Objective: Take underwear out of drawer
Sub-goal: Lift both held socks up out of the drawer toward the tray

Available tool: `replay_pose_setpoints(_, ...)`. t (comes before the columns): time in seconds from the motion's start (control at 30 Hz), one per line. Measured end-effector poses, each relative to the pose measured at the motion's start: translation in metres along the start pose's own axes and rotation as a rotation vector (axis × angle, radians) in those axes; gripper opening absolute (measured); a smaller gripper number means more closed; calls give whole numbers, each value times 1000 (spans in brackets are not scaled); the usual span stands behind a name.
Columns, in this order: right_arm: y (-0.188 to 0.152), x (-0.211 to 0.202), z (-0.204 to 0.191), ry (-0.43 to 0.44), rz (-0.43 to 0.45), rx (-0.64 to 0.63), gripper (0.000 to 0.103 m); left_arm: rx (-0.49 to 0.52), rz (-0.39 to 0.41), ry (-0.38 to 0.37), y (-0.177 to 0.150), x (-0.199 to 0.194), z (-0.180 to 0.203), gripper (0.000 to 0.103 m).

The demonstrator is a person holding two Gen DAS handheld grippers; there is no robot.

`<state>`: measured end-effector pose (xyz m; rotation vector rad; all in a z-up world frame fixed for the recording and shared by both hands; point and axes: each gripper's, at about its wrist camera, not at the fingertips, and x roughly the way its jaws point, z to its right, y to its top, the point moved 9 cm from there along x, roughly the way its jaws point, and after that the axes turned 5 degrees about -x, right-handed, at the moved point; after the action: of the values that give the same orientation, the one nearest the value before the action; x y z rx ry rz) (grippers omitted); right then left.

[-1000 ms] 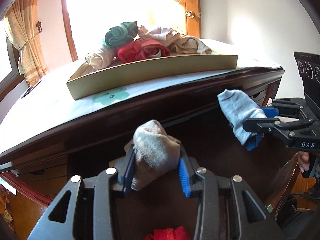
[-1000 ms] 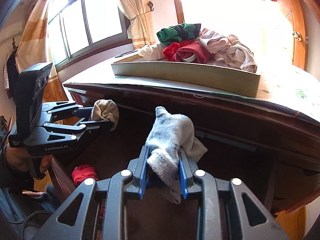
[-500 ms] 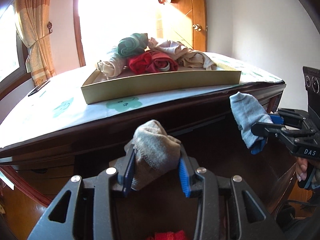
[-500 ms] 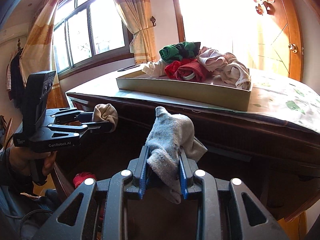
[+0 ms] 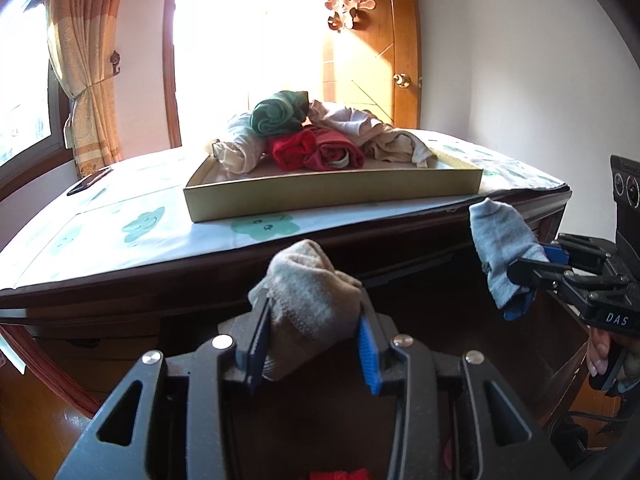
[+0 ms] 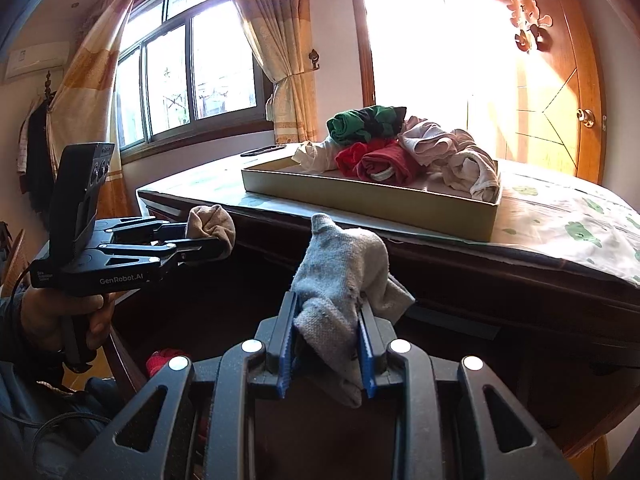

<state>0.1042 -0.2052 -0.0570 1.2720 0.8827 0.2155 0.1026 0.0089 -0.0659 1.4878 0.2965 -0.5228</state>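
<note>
My left gripper is shut on a beige-grey rolled garment, held above the open dark drawer. It also shows in the right wrist view. My right gripper is shut on a light grey garment, level with the table's front edge. It shows at the right of the left wrist view, with the garment. A red garment lies down in the drawer. A shallow gold tray on the table top holds several rolled garments, green on top.
The dark wooden table has a white cloth with green prints. A dark flat object lies on its far left. A window with curtains is behind, and a wooden door stands at the far right.
Both grippers have risen with their garments, so the table top and tray now show more from above. Both stay shut.
</note>
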Motion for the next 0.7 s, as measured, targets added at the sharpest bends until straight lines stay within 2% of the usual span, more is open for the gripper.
replay_pose_setpoints(0.7,6,-14,-10,-9,100,-61,29,1,108,12,8,-19,-2,38)
